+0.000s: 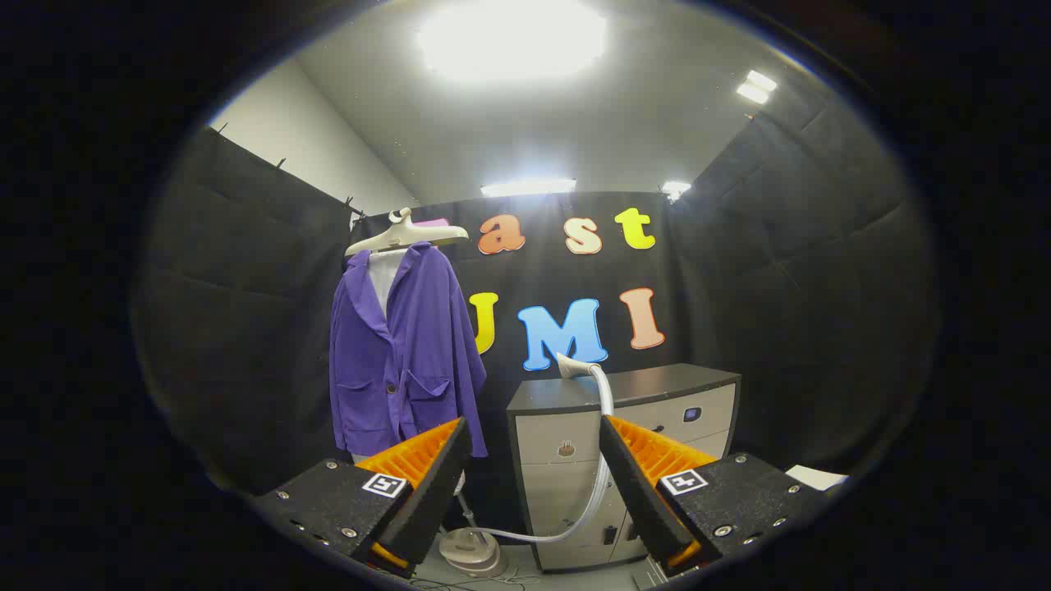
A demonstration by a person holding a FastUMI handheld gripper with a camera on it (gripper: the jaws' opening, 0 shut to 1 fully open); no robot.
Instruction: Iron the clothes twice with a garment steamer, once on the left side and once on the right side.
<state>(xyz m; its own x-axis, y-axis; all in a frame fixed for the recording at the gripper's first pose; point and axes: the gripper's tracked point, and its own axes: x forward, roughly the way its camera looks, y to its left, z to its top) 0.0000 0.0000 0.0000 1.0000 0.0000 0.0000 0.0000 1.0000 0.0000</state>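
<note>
While the hand-held gripper hangs back with its 2 fingers spread wide and nothing held, the purple jacket hangs on a pale hanger beyond the left finger. The steamer head rests on top of a drawer cabinet ahead; its hose drops to the base unit on the floor between the fingers.

Ceiling lights glaring (blown out); edges warped.
</note>
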